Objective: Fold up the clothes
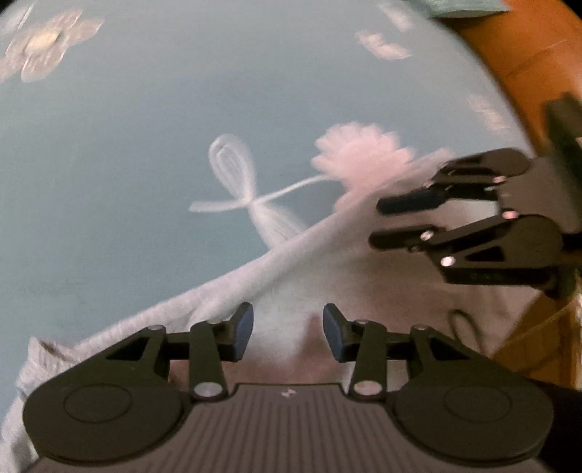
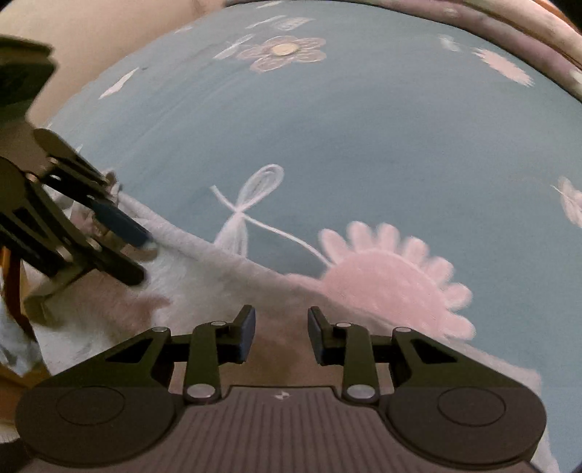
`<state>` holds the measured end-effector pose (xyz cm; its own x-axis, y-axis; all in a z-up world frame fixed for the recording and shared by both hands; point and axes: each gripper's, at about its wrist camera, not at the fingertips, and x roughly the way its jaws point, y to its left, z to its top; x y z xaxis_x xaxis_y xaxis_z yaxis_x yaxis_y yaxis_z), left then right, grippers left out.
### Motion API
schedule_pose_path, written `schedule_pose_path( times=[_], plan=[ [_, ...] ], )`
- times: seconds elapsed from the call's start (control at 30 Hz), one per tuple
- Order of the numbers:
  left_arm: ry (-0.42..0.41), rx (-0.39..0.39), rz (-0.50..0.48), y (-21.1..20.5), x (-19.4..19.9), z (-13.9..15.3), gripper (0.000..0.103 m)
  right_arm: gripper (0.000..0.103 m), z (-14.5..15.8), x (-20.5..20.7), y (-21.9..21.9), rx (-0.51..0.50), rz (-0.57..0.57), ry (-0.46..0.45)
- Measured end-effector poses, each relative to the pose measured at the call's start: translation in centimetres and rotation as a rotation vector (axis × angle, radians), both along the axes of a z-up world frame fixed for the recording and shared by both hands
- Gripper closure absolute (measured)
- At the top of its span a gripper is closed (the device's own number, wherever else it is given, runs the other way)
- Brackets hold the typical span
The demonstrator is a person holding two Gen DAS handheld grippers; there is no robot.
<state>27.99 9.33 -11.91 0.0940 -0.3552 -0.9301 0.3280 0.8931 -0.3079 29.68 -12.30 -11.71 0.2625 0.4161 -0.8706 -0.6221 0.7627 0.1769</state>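
Soft, fuzzy pale grey garment (image 1: 298,254) lies flat along the near edge of a bed with a smooth light-blue sheet (image 1: 145,127), printed with chalky pink flowers and a white leaf sprig. Left tool (image 1: 287,329) and right tool (image 2: 280,334) both hang released over the cloth, pads apart, gripping nothing. Orange-brown wood (image 1: 527,65) beyond the sheet's edge.

We see a pale blue bedsheet (image 2: 363,138) printed with pink and white flowers and a white bow, orange-brown wood (image 1: 523,54) past its edge, a pink striped border (image 2: 509,29) along the far side, soft dim indoor light
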Motion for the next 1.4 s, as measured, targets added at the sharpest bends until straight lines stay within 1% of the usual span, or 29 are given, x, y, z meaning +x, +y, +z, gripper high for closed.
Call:
schedule_pose_path(
  times=[0.03,0.07,0.1,0.13,0.2,0.23,0.3,0.37,0.47,0.53,0.67,0.7,0.73,0.77,0.8,0.83,0.87,0.93,0.97,1.03,1.1,1.13,1.2,1.27,1.33,1.4],
  plan=[
    [0.024,0.048,0.036,0.5,0.1,-0.8,0.063,0.067,-0.4,0.2,0.8,0.01,0.004,-0.005],
    [0.022,0.037,0.074,1.4,-0.1,-0.7,0.067,0.066,-0.9,0.6,1.7,0.02,0.009,0.009],
    [0.021,0.026,0.113,2.3,-0.3,-0.7,0.067,0.066,-1.3,1.0,2.6,0.03,0.014,0.022],
    [0.04,0.033,0.157,3.2,-0.4,-0.5,0.067,0.065,-1.4,1.3,3.3,0.042,0.014,0.013],
    [0.053,0.058,0.189,4.2,-0.9,-0.1,0.067,0.065,-1.4,1.6,4.6,0.082,0.041,0.031],
    [0.045,0.056,0.187,4.3,-1.1,0.5,0.067,0.065,-1.1,1.5,4.9,0.086,0.037,0.024],
    [0.02,0.051,0.175,4.3,-1.5,1.7,0.058,0.063,-0.2,1.1,5.2,0.102,0.047,0.009],
    [-0.016,0.058,0.159,4.1,-1.7,2.7,0.057,0.061,0.8,0.2,4.9,0.082,0.052,0.0],
    [-0.04,0.061,0.131,3.3,-2.2,3.3,0.057,0.061,1.2,-1.5,4.4,0.021,0.088,0.022],
    [-0.039,0.053,0.112,2.9,-2.7,3.5,0.057,0.061,0.7,-2.6,4.5,-0.021,0.121,0.04],
    [-0.058,0.087,0.083,2.2,-3.9,3.4,0.055,0.06,-0.8,-3.7,5.8,-0.036,0.167,0.088],
    [-0.057,0.096,0.087,2.3,-4.3,3.4,0.055,0.053,-1.3,-3.8,6.6,-0.032,0.172,0.094],
    [-0.056,0.105,0.09,2.3,-4.8,3.4,0.055,0.047,-1.3,-3.8,7.1,-0.021,0.174,0.081],
    [-0.059,0.111,0.09,2.4,-5.1,3.5,0.054,0.036,-1.3,-3.8,7.6,-0.01,0.175,0.069],
    [-0.068,0.121,0.094,2.5,-5.6,3.7,0.054,0.031,-1.3,-3.7,8.3,-0.007,0.177,0.073],
    [-0.079,0.134,0.1,2.5,-6.0,4.0,0.054,0.029,-1.4,-3.5,8.4,-0.002,0.164,0.086],
    [-0.093,0.149,0.106,2.5,-6.3,4.2,0.054,0.023,-1.4,-3.3,8.6,0.003,0.15,0.099],
    [-0.139,0.203,0.124,2.7,-6.9,4.6,0.054,0.016,-1.6,-3.1,8.7,0.02,0.126,0.124],
    [-0.153,0.231,0.133,2.7,-7.1,4.7,0.054,0.014,-1.7,-3.0,8.6,0.032,0.116,0.136],
    [-0.178,0.295,0.153,2.7,-7.4,4.3,0.057,0.007,-1.8,-3.0,8.7,0.035,0.124,0.151],
    [-0.192,0.356,0.161,2.4,-7.5,3.8,0.064,0.003,-1.8,-2.8,9.1,0.031,0.127,0.167],
    [-0.192,0.363,0.159,2.3,-7.5,3.5,0.066,0.002,-1.8,-2.8,9.3,0.029,0.127,0.174],
    [-0.192,0.352,0.164,2.2,-7.4,3.1,0.067,0.0,-2.0,-2.6,9.6,0.023,0.123,0.183],
    [-0.185,0.373,0.169,2.1,-7.3,2.5,0.067,0.0,-2.0,-2.7,9.9,0.013,0.119,0.178],
    [-0.177,0.382,0.168,2.1,-7.2,2.0,0.07,0.0,-2.2,-3.1,10.3,-0.008,0.137,0.157],
    [-0.187,0.4,0.152,2.2,-7.3,1.7,0.095,0.0,-2.5,-3.4,10.8,-0.032,0.159,0.137]
  ],
)
